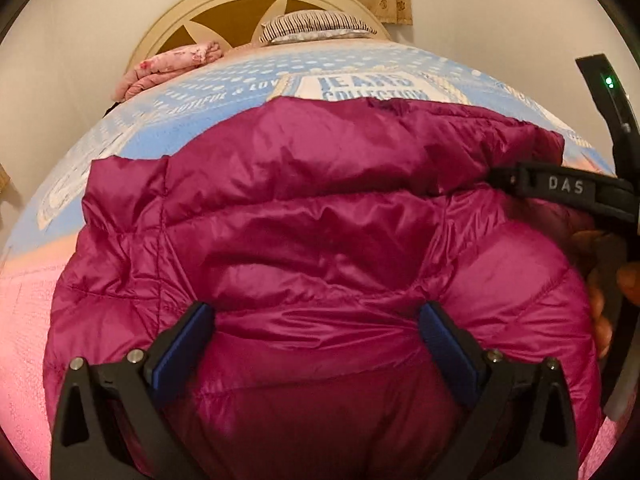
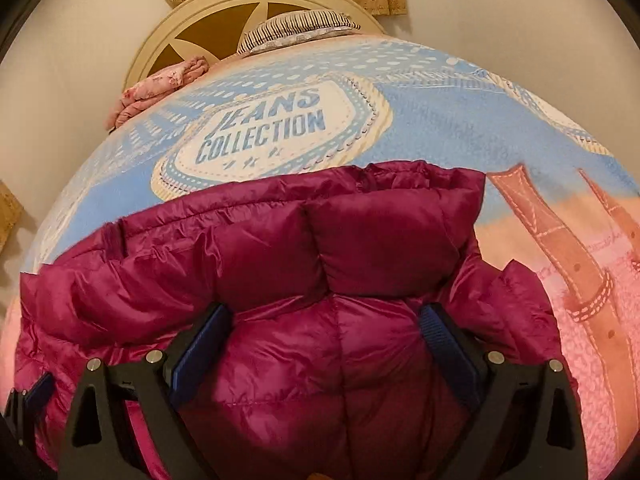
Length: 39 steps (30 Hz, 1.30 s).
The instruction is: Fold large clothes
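1. The left gripper (image 1: 316, 344) stands with its blue-padded fingers spread wide, released, hovering low over the magenta puffer jacket (image 1: 304, 216); nothing is pinched between them.
2. The right gripper (image 2: 324, 344) is likewise spread and empty, poised above a padded panel of the same jacket, near its edge.
3. In the left wrist view the right tool's black body and the hand (image 1: 600, 280) holding it show at the jacket's right side.
4. The jacket lies in a puffy, roughly rectangular bundle on the bed (image 2: 440, 128), over a blue and pink "JEANS COLLECTION" blanket; a striped pillow (image 2: 296, 28) and a pink bundle (image 2: 160, 84) sit by the headboard.
5. Judged step: mid-fold, between grasps. Next likely calls for lowering both grippers, clamping an edge, and carrying it across evenly, since the slick fill may spring back.
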Motion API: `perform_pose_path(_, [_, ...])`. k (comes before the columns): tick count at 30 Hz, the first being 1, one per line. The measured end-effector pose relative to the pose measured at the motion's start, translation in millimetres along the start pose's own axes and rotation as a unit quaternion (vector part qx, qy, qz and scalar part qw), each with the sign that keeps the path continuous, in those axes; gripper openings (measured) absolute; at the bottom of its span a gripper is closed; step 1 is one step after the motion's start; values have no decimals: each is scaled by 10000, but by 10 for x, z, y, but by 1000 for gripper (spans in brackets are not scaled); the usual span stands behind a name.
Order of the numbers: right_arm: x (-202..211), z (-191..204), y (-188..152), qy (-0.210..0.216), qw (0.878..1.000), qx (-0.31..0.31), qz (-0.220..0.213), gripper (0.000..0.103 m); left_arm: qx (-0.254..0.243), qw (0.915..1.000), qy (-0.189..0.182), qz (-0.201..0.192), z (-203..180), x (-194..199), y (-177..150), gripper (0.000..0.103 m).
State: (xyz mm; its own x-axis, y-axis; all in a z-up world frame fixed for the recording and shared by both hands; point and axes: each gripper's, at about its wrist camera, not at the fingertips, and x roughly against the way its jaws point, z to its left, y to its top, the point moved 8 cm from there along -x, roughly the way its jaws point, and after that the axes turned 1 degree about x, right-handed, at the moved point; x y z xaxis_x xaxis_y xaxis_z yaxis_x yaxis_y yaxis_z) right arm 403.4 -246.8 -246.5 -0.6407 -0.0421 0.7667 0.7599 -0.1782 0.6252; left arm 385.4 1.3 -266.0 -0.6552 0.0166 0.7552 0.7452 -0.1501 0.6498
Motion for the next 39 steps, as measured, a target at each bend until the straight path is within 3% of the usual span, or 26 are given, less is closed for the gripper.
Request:
perform_pose_path(9, [-7,-8,-12,-67,10000,46,43,98,17,10000,3,-19,-37,-9,-7,103])
perform_pose_path(11, [174,5,27,-121,9997,-47,-196,97,45,10000,-29,-18,-44,11,-13,103])
perform_pose_path(13, [399,107,51,53,9987,-83,-503,97,49,10000,-42,-29,-45,39,-18,103])
perform_pose_path(17, [596,529,42,442,9967,343,-594,97,168,9997,-190,-69,52,232,-44,103])
perform_pose_path(19, [635,664,51,485,9950,548,-678,87,314,9990,-217,-238,195,466,-89,103])
perform_pose_path(21, [599,750,25,607,9949,599,-534,67,492,9973,-180,-519,431,776,-159,103])
perform_pose_path(24, [530,832,-28,638,9946,710,-410,54,846,9932,-1,-804,869,1106,-281,103])
perform_pose_path(26, [475,869,-54,606,9944,779,-377,51,1057,9908,163,-834,1138,1168,-376,103])
perform_pose_path(29, [383,939,-79,588,9941,874,-275,48,1369,9891,187,-510,1461,1002,-569,103])
perform_pose_path(31, [325,1006,-111,615,9928,1012,-188,48,1622,9860,-10,-374,1536,897,-700,103])
perform_pose_path(36, [98,1102,-234,551,9899,1307,85,48,2180,9667,-1325,-192,1384,727,-782,103])
perform_pose_path(39, [21,1105,-241,568,9896,1315,141,48,2121,9657,-1482,-199,1321,694,-762,103])
